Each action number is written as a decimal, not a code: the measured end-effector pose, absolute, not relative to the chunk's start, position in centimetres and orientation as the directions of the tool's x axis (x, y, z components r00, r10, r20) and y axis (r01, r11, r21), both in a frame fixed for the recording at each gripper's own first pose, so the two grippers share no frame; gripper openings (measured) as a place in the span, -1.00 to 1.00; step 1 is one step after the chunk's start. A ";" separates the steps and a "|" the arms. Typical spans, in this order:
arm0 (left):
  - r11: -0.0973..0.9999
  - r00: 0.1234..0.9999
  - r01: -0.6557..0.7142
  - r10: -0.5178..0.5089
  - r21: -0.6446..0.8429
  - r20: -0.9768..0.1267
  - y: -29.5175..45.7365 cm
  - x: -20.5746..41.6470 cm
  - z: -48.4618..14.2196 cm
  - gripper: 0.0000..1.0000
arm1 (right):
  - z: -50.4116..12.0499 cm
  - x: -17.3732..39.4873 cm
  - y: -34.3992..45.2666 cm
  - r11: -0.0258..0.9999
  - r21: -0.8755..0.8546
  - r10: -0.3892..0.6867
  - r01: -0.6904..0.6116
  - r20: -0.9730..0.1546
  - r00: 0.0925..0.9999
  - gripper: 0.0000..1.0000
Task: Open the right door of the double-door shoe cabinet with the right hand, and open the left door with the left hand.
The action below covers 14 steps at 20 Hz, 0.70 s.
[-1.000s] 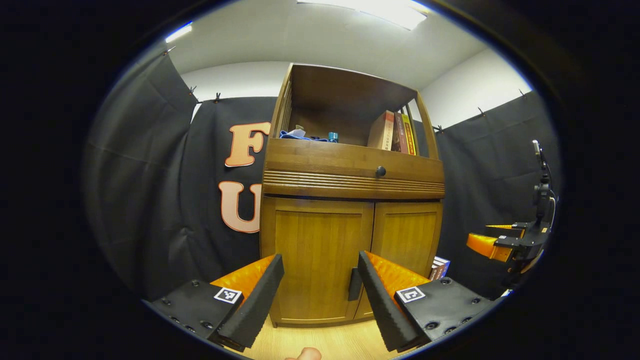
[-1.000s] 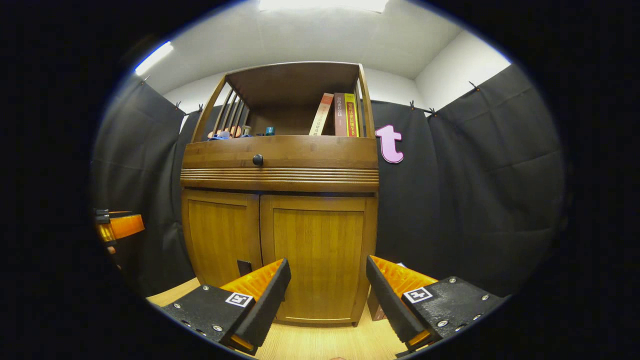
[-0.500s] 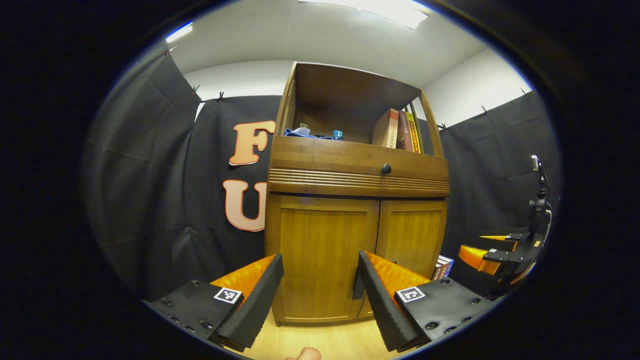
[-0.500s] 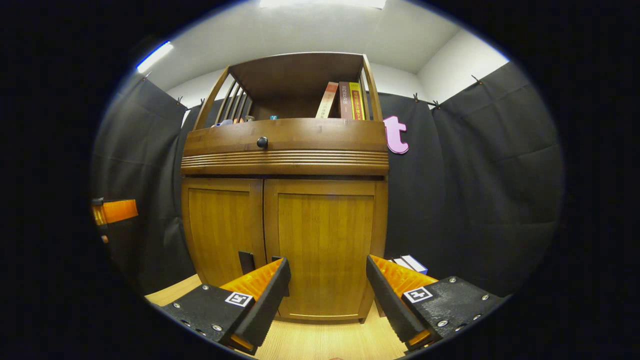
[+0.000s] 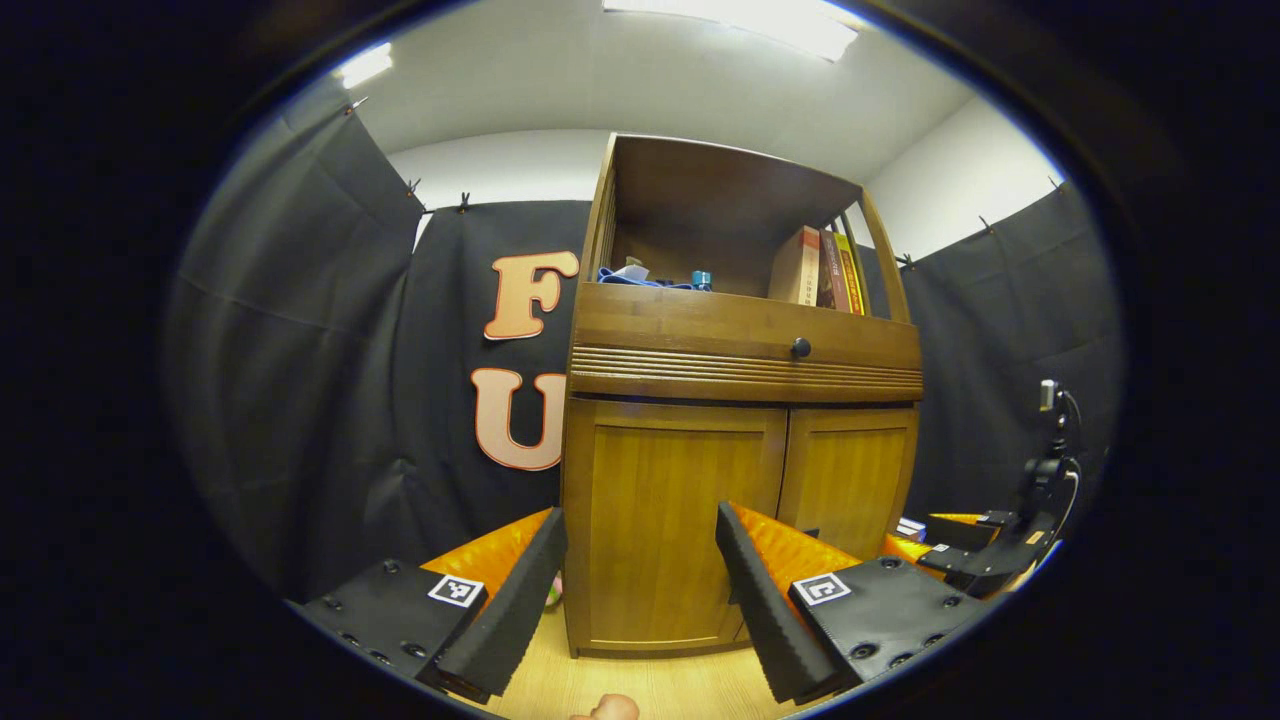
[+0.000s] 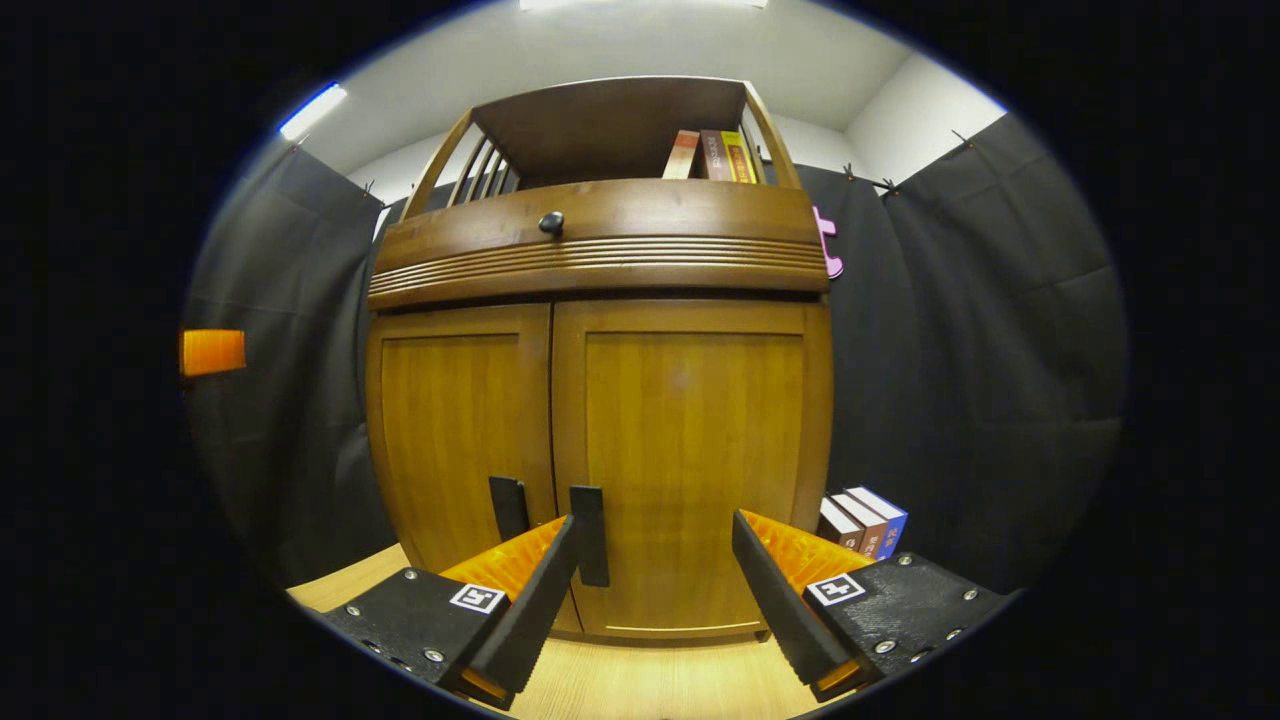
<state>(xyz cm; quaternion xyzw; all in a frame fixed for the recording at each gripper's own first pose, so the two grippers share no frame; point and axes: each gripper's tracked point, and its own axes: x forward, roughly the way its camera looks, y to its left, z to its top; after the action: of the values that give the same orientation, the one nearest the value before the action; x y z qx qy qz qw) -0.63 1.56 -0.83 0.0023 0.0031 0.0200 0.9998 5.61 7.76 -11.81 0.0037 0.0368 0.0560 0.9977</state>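
Observation:
A wooden shoe cabinet [image 6: 600, 260] stands ahead with both doors shut. In the right gripper view the right door [image 6: 690, 420] is close in front, and its dark vertical handle [image 6: 590, 535] sits just beyond my left fingertip. The left door [image 6: 455, 420] has its own handle [image 6: 508, 505] beside it. My right gripper [image 6: 655, 590] is open and holds nothing. In the left gripper view the left door [image 5: 670, 520] lies farther off between my fingers. My left gripper [image 5: 640, 590] is open and empty. The right gripper [image 5: 965, 555] shows low beside the right door [image 5: 845, 480].
A drawer with a round knob [image 6: 549, 222] sits above the doors. Books [image 5: 820, 265] and small items [image 5: 640, 275] stand on the open top shelf. More books [image 6: 862, 520] stand on the wooden floor [image 6: 640, 680] right of the cabinet. Black cloth walls surround it.
My right gripper has moved closer to the cabinet and lower, so the door handles now show by its fingers. My left gripper's view has shifted left, putting the cabinet farther right.

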 end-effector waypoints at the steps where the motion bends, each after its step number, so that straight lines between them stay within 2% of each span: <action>1: 0.999 0.999 -0.038 0.039 0.010 -0.011 1.6 -0.6 -0.9 0.90 | -12.6 6.0 8.6 0.992 0.010 0.125 -0.125 -0.080 0.989 0.88; 3: 0.999 0.999 -0.034 0.035 0.020 -0.019 1.5 -0.6 -1.2 0.96 | -13.9 6.9 10.1 0.989 0.013 0.147 -0.146 -0.087 0.985 0.88; 8: 0.999 0.999 -0.030 0.031 0.033 -0.032 1.9 -0.8 -2.0 0.94 | -17.3 10.0 11.7 0.989 -0.006 0.144 -0.145 -0.092 0.985 0.87; 9: 0.999 0.999 -0.034 0.035 0.035 -0.032 2.1 -0.9 -2.1 0.96 | -17.8 10.5 12.1 0.989 -0.008 0.147 -0.148 -0.096 0.984 1.00; 10: 0.999 0.999 -0.037 0.038 0.038 -0.034 2.4 -0.9 -2.3 0.90 | -18.4 11.0 12.5 0.989 -0.010 0.149 -0.150 -0.103 0.984 0.85; 12: 0.998 0.998 -0.043 0.044 0.041 -0.035 2.8 -0.7 -2.6 0.96 | -19.5 12.2 12.8 0.989 -0.005 0.147 -0.149 -0.121 0.982 0.75; 13: 0.998 0.998 -0.046 0.047 0.040 -0.035 3.0 -0.6 -2.7 0.97 | -19.9 12.8 13.0 0.989 0.001 0.148 -0.150 -0.130 0.980 0.89; 14: 0.998 0.998 -0.045 0.046 0.039 -0.036 3.1 -0.6 -2.8 0.93 | -20.3 13.3 13.1 0.989 0.010 0.147 -0.147 -0.136 0.980 0.64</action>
<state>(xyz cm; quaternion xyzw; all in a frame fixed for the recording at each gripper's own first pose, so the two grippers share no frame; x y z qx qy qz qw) -0.62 3.12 -2.84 0.0192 0.0182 0.0229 0.9994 13.33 13.10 -20.29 0.0001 0.0682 0.0738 0.9949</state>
